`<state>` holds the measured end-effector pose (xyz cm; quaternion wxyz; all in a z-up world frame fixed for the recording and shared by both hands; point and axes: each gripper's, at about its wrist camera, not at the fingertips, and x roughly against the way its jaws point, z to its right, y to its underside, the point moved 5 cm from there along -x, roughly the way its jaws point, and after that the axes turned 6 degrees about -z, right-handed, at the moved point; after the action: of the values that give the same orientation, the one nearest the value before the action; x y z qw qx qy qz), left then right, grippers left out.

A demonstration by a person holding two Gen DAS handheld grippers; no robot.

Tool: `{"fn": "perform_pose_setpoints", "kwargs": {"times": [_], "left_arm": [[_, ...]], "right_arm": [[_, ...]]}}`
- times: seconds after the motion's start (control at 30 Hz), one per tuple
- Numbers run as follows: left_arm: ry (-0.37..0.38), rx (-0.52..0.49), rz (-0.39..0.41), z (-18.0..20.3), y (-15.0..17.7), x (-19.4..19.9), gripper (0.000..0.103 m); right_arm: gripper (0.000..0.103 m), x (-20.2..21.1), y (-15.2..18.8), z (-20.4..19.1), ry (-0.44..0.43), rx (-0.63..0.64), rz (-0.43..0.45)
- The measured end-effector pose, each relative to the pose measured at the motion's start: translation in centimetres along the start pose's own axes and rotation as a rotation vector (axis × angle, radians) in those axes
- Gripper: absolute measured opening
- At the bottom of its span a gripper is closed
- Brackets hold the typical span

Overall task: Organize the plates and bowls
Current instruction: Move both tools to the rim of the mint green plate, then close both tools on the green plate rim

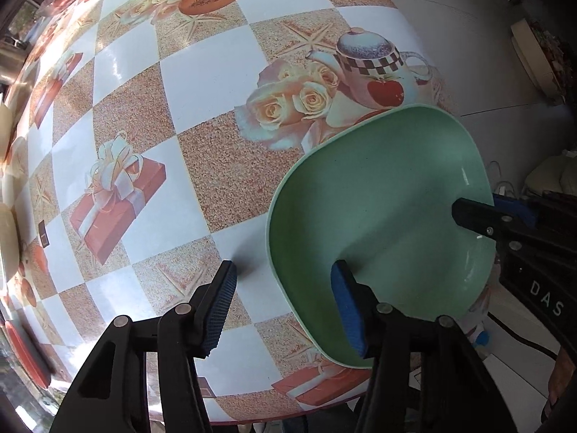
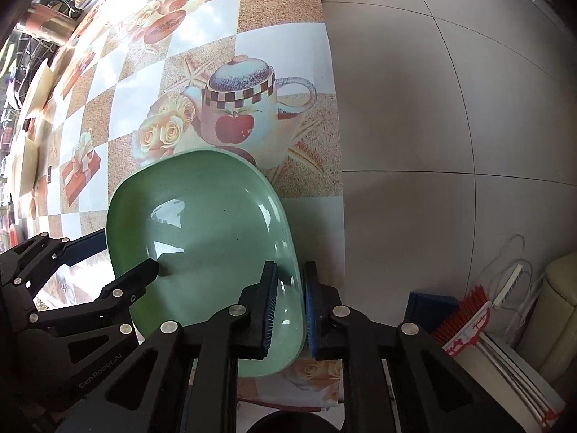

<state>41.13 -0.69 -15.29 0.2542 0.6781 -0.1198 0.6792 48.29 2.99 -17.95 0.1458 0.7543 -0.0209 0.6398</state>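
A pale green, squarish bowl (image 1: 382, 216) (image 2: 202, 223) sits near the corner of a table with a patterned cloth (image 1: 202, 83). In the right wrist view my right gripper (image 2: 291, 269) is shut on the bowl's right rim, one pad inside and one outside. My left gripper (image 1: 283, 274) straddles the opposite rim: one finger is inside the bowl and the other is outside above the cloth, with gaps to the rim on both sides, so it is open. The right gripper's finger (image 1: 479, 216) also shows at the bowl's far edge in the left wrist view.
Cream-coloured dishes (image 2: 39, 86) (image 1: 7, 238) lie along the table's far left side. The table edge (image 2: 337, 144) runs just right of the bowl, with tiled floor (image 2: 450, 108) beyond. A red broom (image 2: 465, 324) and a power strip (image 2: 506, 285) lie on the floor.
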Motion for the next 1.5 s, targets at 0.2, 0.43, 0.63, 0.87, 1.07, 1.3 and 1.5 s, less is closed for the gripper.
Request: {"fn": "perform_pose_setpoints", "kwargs": {"times": [0.2,0.43,0.63,0.87,1.07,1.3,1.5], "left_arm": [[-0.006,-0.052,-0.003,2.1,-0.9,0.8,0.028],[-0.032,-0.096,-0.006,0.6,0.6,1.0,0.027],[-0.061,-0.131,0.005,-1.5,2.0,0.8,0.027],[-0.072,-0.165,0.000,-6.7,4.2,0.8,0.027],[-0.091,-0.119,-0.014,-13.9,5.8,0.9,0.027],[-0.093,-0.003,-0.007,-18.8,6.2,1.0,0.027],[-0.059,0.008,0.016,-18.7,5.8,1.3,0.027]], "right_arm": [[0.014,0.0,0.8,-1.8,0.061,0.007,-0.008],[0.014,-1.2,2.6,-4.4,0.028,-0.032,-0.035],[0.014,-2.0,3.6,-8.6,0.021,-0.043,-0.052],[0.014,-2.9,3.8,-15.9,0.020,-0.039,-0.064],[0.014,-4.1,3.4,-24.9,0.011,-0.021,-0.074],[0.016,-4.8,2.1,-33.2,0.046,0.063,-0.079],[0.020,-4.6,1.2,-34.9,0.038,0.021,-0.095]]}}
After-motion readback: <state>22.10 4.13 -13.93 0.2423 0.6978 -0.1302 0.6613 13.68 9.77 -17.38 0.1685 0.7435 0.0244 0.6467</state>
